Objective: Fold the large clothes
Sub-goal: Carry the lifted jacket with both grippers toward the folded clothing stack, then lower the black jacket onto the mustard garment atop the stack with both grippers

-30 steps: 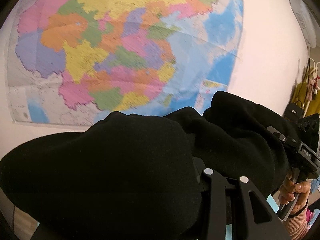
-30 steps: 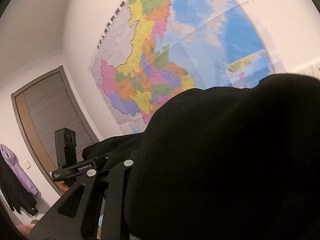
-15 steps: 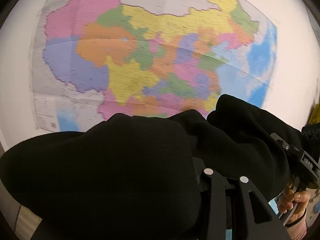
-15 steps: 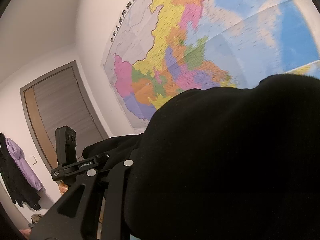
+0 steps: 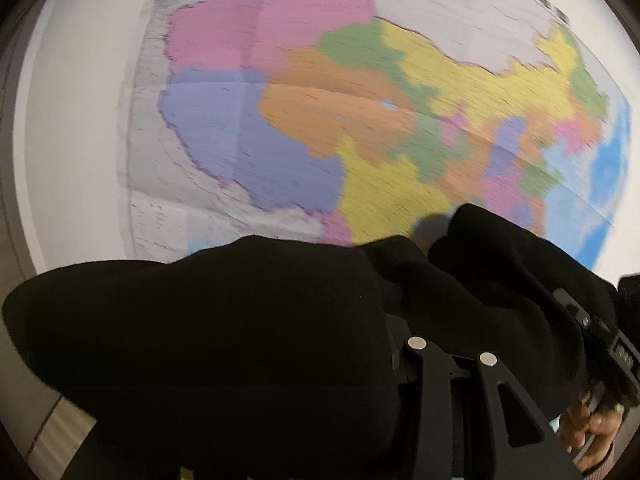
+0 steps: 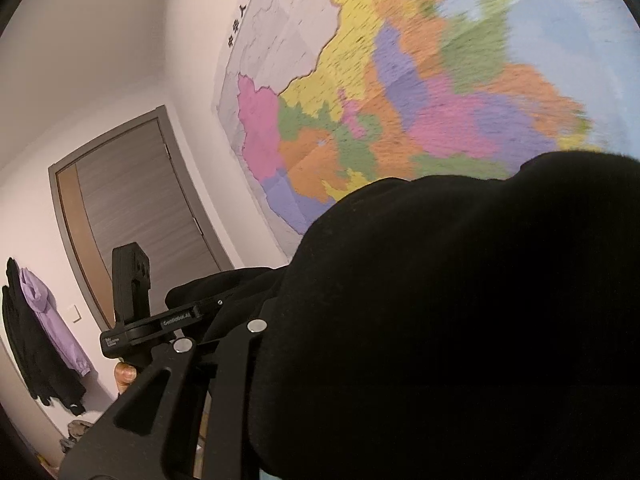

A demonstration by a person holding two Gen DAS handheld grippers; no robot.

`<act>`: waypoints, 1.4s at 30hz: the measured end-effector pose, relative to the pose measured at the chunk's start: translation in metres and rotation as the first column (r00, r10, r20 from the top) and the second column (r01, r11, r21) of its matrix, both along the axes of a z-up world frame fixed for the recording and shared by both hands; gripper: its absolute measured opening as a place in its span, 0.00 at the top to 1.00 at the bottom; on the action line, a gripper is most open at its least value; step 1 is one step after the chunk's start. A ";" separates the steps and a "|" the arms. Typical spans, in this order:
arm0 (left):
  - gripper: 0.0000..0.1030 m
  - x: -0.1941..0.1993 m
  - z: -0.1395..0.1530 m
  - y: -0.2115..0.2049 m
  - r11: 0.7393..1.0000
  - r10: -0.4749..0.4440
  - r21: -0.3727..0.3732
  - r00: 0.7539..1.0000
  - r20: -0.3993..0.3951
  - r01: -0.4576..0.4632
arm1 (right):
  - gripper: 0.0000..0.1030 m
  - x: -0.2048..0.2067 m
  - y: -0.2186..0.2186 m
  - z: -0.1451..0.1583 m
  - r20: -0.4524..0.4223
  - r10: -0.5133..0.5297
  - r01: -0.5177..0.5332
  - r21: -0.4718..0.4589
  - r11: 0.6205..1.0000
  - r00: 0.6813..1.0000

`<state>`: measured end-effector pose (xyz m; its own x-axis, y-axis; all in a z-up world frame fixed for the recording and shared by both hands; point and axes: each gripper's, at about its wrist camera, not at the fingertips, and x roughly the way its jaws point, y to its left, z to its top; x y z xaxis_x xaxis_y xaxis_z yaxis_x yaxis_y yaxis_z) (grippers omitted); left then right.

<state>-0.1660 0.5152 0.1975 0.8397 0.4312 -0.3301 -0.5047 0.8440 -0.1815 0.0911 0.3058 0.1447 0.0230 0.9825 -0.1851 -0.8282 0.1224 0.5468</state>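
Presently: black garment held aloft, bunched over left gripper and right gripper, apparently clamped in both; no fold completed, folding outstanding.

Black garment is bunched up over the right gripper, hiding its fingertips. Left gripper sits off to the side. Behind: colourful wall map, grey door, purple hoodie hanging by it.

Black garment, multicoloured wall map
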 end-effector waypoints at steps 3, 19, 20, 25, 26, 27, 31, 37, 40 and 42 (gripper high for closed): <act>0.62 -0.009 0.004 0.034 0.998 0.055 0.016 0.997 0.059 -0.056 | 0.79 -0.012 0.028 -0.003 0.051 0.012 -0.014 0.031 0.999 0.999; 0.56 -0.049 -0.219 0.136 0.941 0.138 -0.291 0.981 -0.134 -0.172 | 0.41 -0.045 0.028 -0.197 -0.297 0.173 -0.252 -0.252 0.934 0.939; 0.55 -0.052 -0.219 0.136 0.943 0.124 -0.293 0.984 -0.132 -0.158 | 0.38 -0.040 0.014 -0.195 -0.307 0.156 -0.235 -0.239 0.942 0.939; 0.40 -0.052 -0.225 0.126 0.957 0.069 -0.270 0.986 -0.155 -0.109 | 0.38 -0.002 -0.019 -0.207 -0.463 0.076 -0.173 -0.169 0.970 0.883; 0.40 -0.050 -0.226 0.123 0.961 0.073 -0.253 0.983 -0.169 -0.115 | 0.44 0.000 -0.018 -0.208 -0.467 0.070 -0.167 -0.170 0.971 0.881; 0.40 -0.046 -0.226 0.120 0.964 0.089 -0.229 0.978 -0.191 -0.133 | 0.64 0.002 -0.017 -0.207 -0.468 0.078 -0.171 -0.160 0.972 0.880; 0.50 -0.047 -0.220 0.125 0.956 0.138 -0.231 0.973 -0.186 -0.180 | 0.85 -0.004 -0.048 -0.185 -0.388 0.067 -0.119 -0.111 0.987 0.919; 0.44 -0.029 -0.238 0.122 0.949 0.217 -0.159 0.932 -0.290 -0.271 | 0.84 -0.030 -0.092 -0.239 -0.460 -0.027 -0.097 -0.244 0.965 0.887; 0.44 -0.031 -0.233 0.113 0.947 0.253 -0.125 0.928 -0.272 -0.295 | 0.77 -0.032 -0.109 -0.253 -0.509 -0.042 -0.086 -0.226 0.970 0.860; 0.43 -0.038 -0.228 0.109 0.942 0.272 -0.125 0.926 -0.261 -0.312 | 0.73 -0.035 -0.115 -0.244 -0.474 -0.040 -0.084 -0.238 0.968 0.880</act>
<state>-0.2036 0.6243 -0.0308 0.5735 0.5689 -0.5894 -0.7689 0.6220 -0.1477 0.0564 0.1908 -0.0992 -0.1490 0.9036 -0.4016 -0.4827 0.2880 0.8271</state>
